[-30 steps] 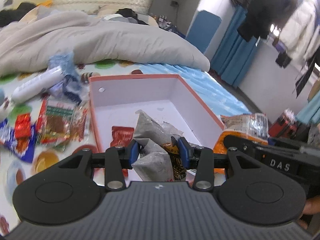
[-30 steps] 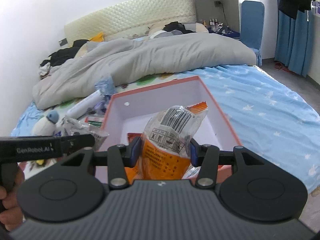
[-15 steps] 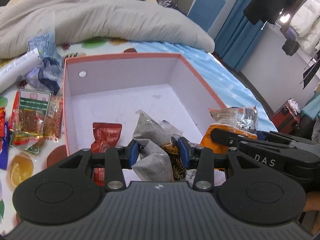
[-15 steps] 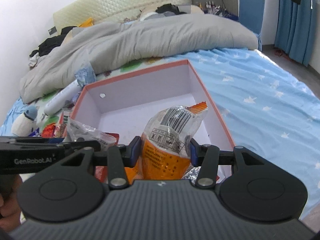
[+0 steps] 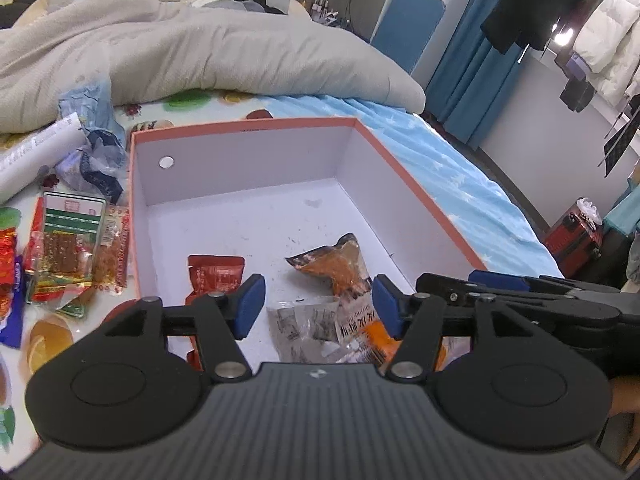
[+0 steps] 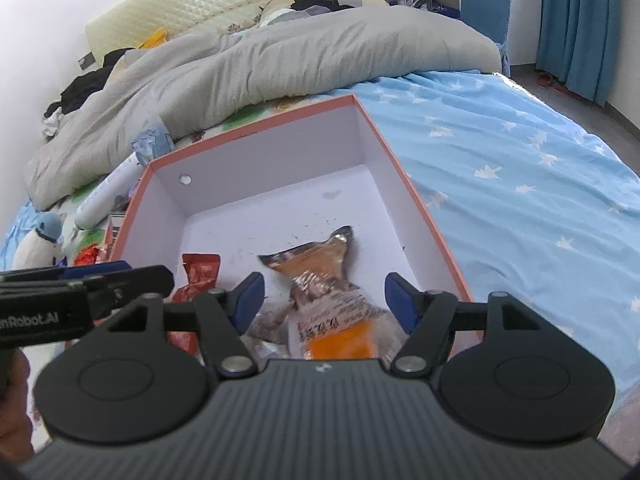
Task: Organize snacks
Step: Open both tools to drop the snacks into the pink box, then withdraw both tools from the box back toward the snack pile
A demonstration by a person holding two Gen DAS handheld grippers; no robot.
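Observation:
An orange-rimmed white box (image 5: 240, 168) lies on the bed just ahead of both grippers. On its floor lie a red packet (image 5: 216, 276), a brown-orange packet (image 5: 340, 268), a grey clear packet (image 5: 304, 328) and an orange packet with a white label (image 5: 372, 340). My left gripper (image 5: 318, 304) hangs over the grey packet, its jaws opening and its pads touching nothing. In the right wrist view the box (image 6: 272, 160) holds the same red packet (image 6: 200, 276) and the orange labelled packet (image 6: 340, 328), which lies loose under my right gripper (image 6: 324, 300), whose jaws are also opening.
Several loose snack packets (image 5: 68, 248) and a white tube (image 5: 32, 152) lie on the patterned sheet left of the box. A grey duvet (image 5: 200, 52) is heaped behind it. Blue starred sheet (image 6: 520, 184) spreads to the right. A plush penguin (image 6: 40, 240) sits far left.
Both grippers came down over the box and opened. The grey packet dropped from the left one and the orange packet from the right; both now lie on the box floor.

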